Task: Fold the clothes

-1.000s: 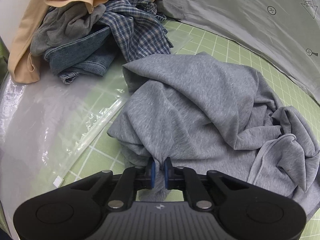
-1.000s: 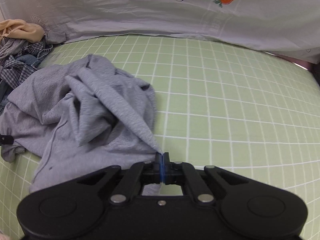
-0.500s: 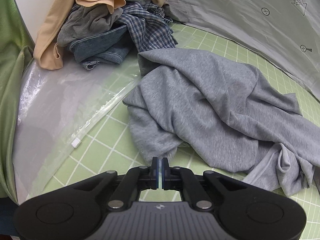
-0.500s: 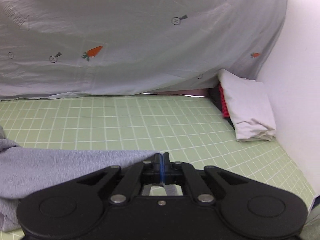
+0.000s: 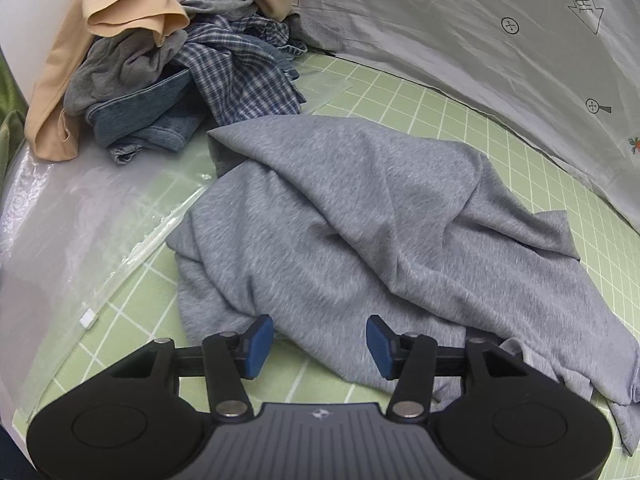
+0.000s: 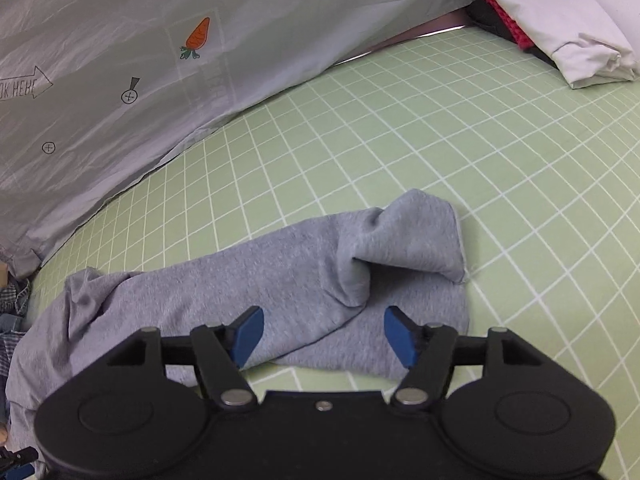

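Green grid mat point(image 6: 400, 140), grey carrot-print sheet point(image 6: 120, 40) behind, white wall point(image 5: 24, 20), clear plastic sheet point(image 5: 60, 220)

Left claw point(image 5: 320, 346) opening, nothing pinched; crumpled grey garment point(image 5: 360, 216) just ahead, clothes pile point(image 5: 168, 68) beyond, to its left.

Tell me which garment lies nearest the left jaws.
The grey sweatshirt, spread alone on the green mat; the checked shirt and jeans sit heaped farther back.

Each hand-held gripper, left point(image 5: 319, 343) and right point(image 6: 323, 335), fills the bottom of its frame: black body, round side discs, silver screws, blue pads point(image 5: 256, 345); the left's centre plate is ribbed.
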`<state>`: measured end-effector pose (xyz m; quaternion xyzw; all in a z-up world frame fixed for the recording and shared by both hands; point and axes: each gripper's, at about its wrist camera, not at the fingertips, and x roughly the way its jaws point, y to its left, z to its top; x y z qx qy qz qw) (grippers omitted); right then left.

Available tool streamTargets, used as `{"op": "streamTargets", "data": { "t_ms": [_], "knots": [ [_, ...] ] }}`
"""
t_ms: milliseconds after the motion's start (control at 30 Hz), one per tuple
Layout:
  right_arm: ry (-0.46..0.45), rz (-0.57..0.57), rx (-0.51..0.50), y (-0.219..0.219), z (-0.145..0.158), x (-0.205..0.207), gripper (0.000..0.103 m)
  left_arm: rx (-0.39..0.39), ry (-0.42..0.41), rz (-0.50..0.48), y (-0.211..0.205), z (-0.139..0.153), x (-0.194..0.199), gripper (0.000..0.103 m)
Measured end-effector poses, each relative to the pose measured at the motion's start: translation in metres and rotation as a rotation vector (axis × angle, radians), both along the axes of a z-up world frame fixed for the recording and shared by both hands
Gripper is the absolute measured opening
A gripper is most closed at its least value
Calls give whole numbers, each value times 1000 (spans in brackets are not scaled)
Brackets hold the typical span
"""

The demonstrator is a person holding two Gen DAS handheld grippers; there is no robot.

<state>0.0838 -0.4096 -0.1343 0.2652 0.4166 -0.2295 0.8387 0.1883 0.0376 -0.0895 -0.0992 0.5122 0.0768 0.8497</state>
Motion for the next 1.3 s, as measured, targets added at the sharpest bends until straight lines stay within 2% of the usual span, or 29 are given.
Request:
{"op": "streamTargets", "data": {
  "t_ms": [133,233,367,433,467,500,533,567,600,800,933,1000,1033,1067,1100,1167,1233,1300],
  "knots": [
    [35,-57,-11,-10,-9,15,77,-8,-9,13,1,-2,29,61],
    [38,-133,24,-24,-17,25,77,-18,-35,55,10,0,53,66],
    [47,-217,21,-36,-23,34,77,-26,-29,96,22,-5,80,66],
    [44,-257,20,-41,-25,37,76,-25,-28,103,26,-7,89,61],
    [43,-268,21,-43,-26,37,69,-25,-31,107,28,-8,92,49],
    [48,-271,17,-45,-26,38,50,-28,-34,108,30,-8,95,40],
    [53,-271,10,-46,-25,39,38,-32,-37,104,31,-8,97,18],
    [68,-261,-10,-47,-24,42,15,-29,-40,99,31,-6,99,5],
    [80,-249,-31,-48,-22,45,4,-19,-42,92,32,-3,102,5],
    [13,-171,-195,-61,21,72,3,-8,-99,69,31,28,118,3],
    [-99,-142,-276,-82,61,112,3,-29,-185,48,25,49,143,3],
    [-171,-146,-320,-90,79,133,3,-11,-228,34,19,54,154,9],
    [-209,-156,-344,-93,88,142,3,2,-222,27,15,54,158,11],
    [-244,-184,-367,-94,95,152,6,16,-216,20,11,53,161,18],
    [-242,-204,-381,-95,98,160,19,30,-210,13,7,52,164,21],
    [-178,-202,-372,-91,96,174,41,49,-198,3,3,49,160,41],
    [-143,-154,-340,-73,82,172,47,61,-174,5,5,41,143,52],
    [-107,-88,-304,-50,63,166,59,64,-135,31,13,31,120,57]
  ]
}}
